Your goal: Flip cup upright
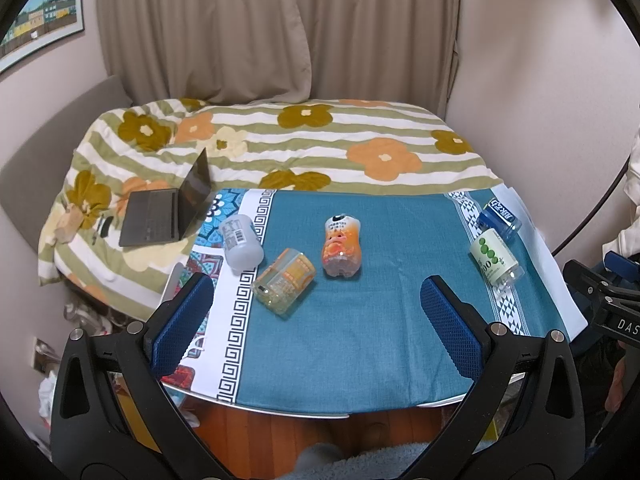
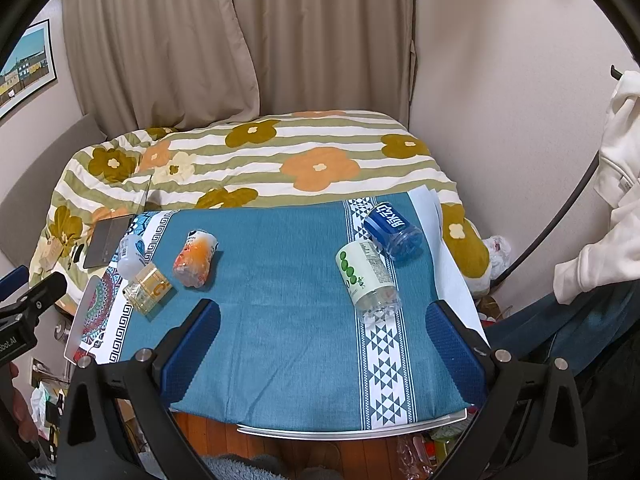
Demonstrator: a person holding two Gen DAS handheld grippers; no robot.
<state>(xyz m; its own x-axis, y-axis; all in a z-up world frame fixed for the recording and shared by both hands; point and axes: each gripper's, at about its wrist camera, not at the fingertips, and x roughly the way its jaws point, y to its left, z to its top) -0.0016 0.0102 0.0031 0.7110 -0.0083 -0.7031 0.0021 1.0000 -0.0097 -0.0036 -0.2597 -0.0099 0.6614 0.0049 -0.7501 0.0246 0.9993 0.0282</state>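
Both grippers are hovering back from the near edge of the table (image 1: 360,360), above the blue cloth, which suits a moment of choosing a target before anything is touched. The left gripper (image 1: 316,304) is spread wide and carrying nothing; the right gripper (image 2: 324,332) is spread just as wide and is equally empty.

Five containers are lying on their sides on the cloth, so which one counts as the cup is a judgement. The likeliest is the clear orange-printed cup (image 1: 285,281), lying left of centre in the left wrist view, just ahead of the left finger, its bottom end pointing toward the camera. It is sitting close against the white barcode-labelled container (image 1: 241,242) behind it, though I cannot tell whether they are touching. The orange-labelled bottle (image 1: 342,248) is lying near the centre. At the right edge, the green-dotted bottle (image 2: 366,276) and the blue-labelled bottle (image 2: 394,228) are lying close together, apparently touching.

A half-open laptop (image 1: 168,212) is resting on the flowered blanket (image 1: 360,136) at the left.

Fisheye bending is distorting shapes, label text is unreadable, and whether the containers are capped or open is hard to make out.
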